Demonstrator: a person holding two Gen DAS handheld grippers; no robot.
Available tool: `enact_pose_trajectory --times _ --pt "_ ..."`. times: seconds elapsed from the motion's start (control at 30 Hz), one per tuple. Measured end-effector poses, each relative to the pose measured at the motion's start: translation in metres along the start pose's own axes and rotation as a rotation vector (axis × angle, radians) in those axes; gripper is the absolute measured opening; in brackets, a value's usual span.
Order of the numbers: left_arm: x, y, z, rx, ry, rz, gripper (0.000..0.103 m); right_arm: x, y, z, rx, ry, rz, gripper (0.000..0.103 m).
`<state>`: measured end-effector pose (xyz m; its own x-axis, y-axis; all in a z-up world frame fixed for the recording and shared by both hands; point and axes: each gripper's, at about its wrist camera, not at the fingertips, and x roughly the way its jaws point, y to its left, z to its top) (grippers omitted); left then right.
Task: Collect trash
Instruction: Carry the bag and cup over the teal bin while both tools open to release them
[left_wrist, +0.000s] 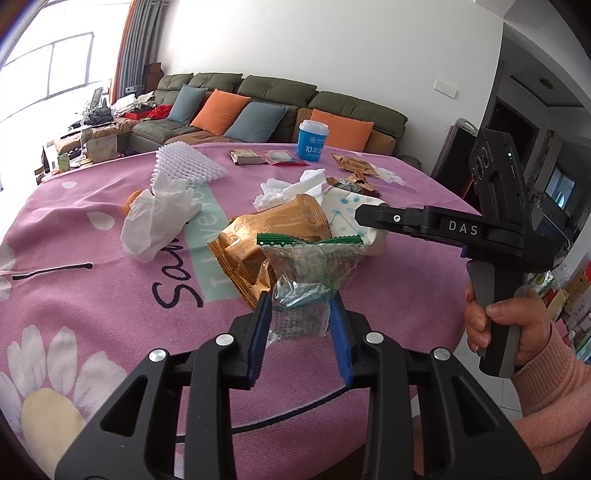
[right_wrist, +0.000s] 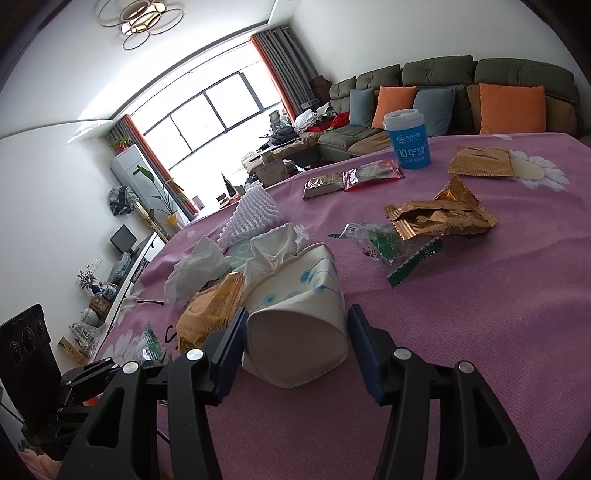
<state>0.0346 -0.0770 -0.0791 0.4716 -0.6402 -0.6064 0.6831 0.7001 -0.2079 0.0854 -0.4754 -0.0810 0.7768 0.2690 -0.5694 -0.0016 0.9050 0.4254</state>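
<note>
- Trash lies scattered over the pink flowered tablecloth (right_wrist: 480, 314), and most of it is not yet gathered.
- Your left gripper (left_wrist: 301, 314) is clamped on a clear crinkled plastic wrapper with a green serrated edge (left_wrist: 306, 266), held just above the cloth.
- Your right gripper (right_wrist: 295, 339) straddles a white paper cup printed with blue dots (right_wrist: 295, 317), lying on its side. One pad touches the cup, the other stands a little clear, so it is not yet gripped.
- A gold foil snack wrapper (left_wrist: 269, 236) sits just beside the cup's mouth, with crumpled white tissue (right_wrist: 273, 247) stuffed there.
- Still on the cloth: a crumpled white plastic bag (left_wrist: 155, 221), white foam fruit netting (left_wrist: 184, 166), more gold wrappers (right_wrist: 439, 218), a green-edged clear wrapper (right_wrist: 391, 251) and a red packet (right_wrist: 369, 173).
- No bin shows in either view.
- A blue lidded tub (right_wrist: 406, 140) stands upright near the far edge.
</note>
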Motion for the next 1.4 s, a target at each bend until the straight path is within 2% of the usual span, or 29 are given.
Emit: enact_pose_trajectory --times 0.27,0.6,0.83,1.17,1.4 --pt "-0.026 0.016 -0.002 -0.021 -0.037 0.041 0.031 -0.023 -0.001 0.012 -0.024 -0.066 -0.051 0.053" --pt "-0.06 0.049 -0.008 -0.09 -0.074 0.12 0.031 -0.052 0.022 0.031 -0.076 -0.153 -0.031 0.053" --pt "-0.085 0.07 -0.014 -0.133 -0.1 0.187 0.031 -0.041 0.065 0.034 -0.143 -0.137 0.099 0.053" --pt "-0.126 0.102 -0.026 -0.202 -0.139 0.29 0.031 0.013 0.134 0.03 -0.228 -0.02 0.288 0.053" --pt "-0.164 0.136 -0.042 -0.285 -0.165 0.392 0.031 0.051 0.189 0.024 -0.295 0.063 0.405 0.053"
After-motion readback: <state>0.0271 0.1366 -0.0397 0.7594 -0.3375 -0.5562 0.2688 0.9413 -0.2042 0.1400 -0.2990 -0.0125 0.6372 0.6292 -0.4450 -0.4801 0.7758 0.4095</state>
